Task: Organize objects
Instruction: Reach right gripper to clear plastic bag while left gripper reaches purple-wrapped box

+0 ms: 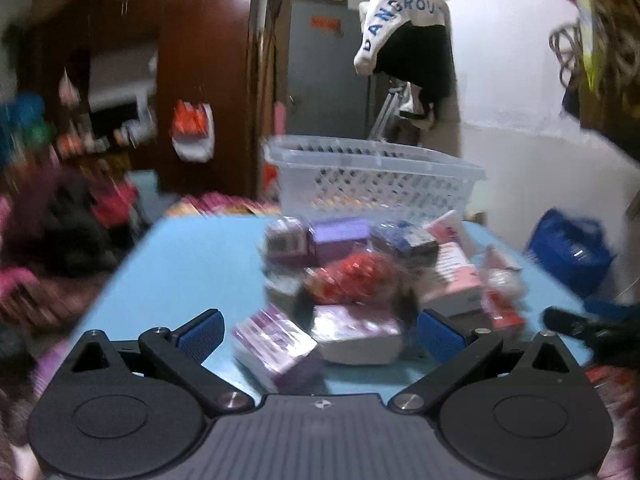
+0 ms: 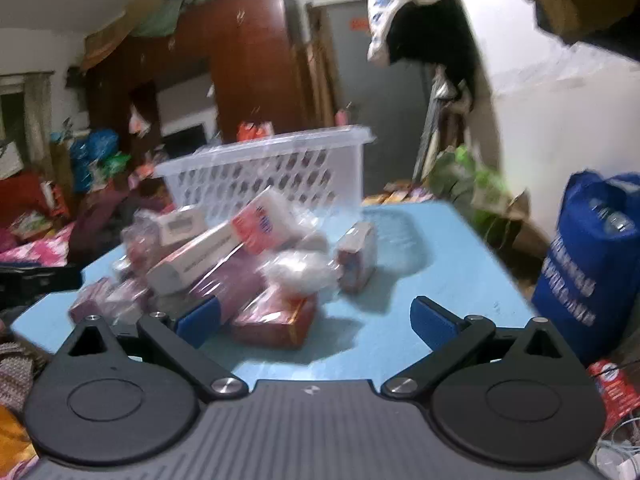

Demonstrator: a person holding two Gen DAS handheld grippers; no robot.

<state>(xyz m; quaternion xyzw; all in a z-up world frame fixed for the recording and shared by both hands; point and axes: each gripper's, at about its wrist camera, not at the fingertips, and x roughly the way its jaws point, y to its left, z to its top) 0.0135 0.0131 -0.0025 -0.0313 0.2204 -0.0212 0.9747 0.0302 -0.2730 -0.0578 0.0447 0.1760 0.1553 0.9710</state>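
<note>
A heap of small boxes and wrapped packets lies on a light blue table (image 1: 192, 264). A clear perforated plastic basket (image 1: 372, 176) stands behind the heap, also in the right wrist view (image 2: 272, 176). My left gripper (image 1: 320, 336) is open and empty, its fingers either side of a purple-and-white box (image 1: 276, 344) and a pale purple box (image 1: 356, 334). A red packet (image 1: 352, 280) tops the heap. My right gripper (image 2: 316, 320) is open and empty just before a red box (image 2: 276, 320). A long white-and-pink box (image 2: 200, 256) leans across the heap.
A blue bag (image 2: 592, 264) stands off the table's right edge, also in the left wrist view (image 1: 568, 252). A brown wardrobe (image 1: 200, 80) and a grey door (image 1: 324, 68) stand behind. Clothes hang at the upper right (image 1: 404, 36). Clutter lies left of the table. Both views are motion-blurred.
</note>
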